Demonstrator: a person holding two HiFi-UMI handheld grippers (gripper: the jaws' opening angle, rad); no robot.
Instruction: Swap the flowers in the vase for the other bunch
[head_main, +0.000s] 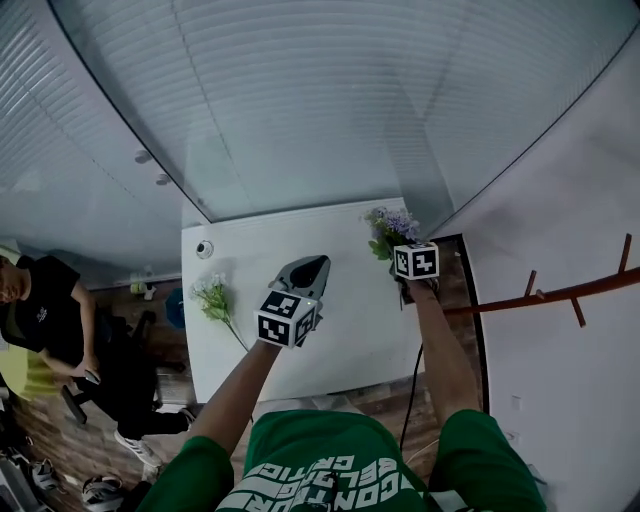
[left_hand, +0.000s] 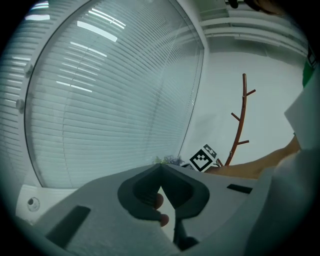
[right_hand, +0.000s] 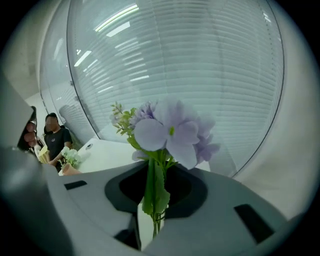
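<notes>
A bunch of purple flowers (head_main: 392, 226) hangs in the air over the far right corner of the white table (head_main: 345, 335). My right gripper (head_main: 400, 245) is shut on its green stems. In the right gripper view the stems (right_hand: 151, 192) run down between the jaws and the blooms (right_hand: 170, 131) fill the middle. A white-flowered bunch (head_main: 212, 296) lies on the table's left edge. My left gripper (head_main: 306, 268) hovers over the table's middle, its tips meeting (left_hand: 160, 167) with nothing gripped. No vase shows in any view.
A small round object (head_main: 204, 249) sits at the table's far left corner. Slatted blinds (head_main: 300, 100) rise behind the table. A brown branched rack (head_main: 560, 294) stands against the right wall. A person in black (head_main: 45, 300) sits on the left.
</notes>
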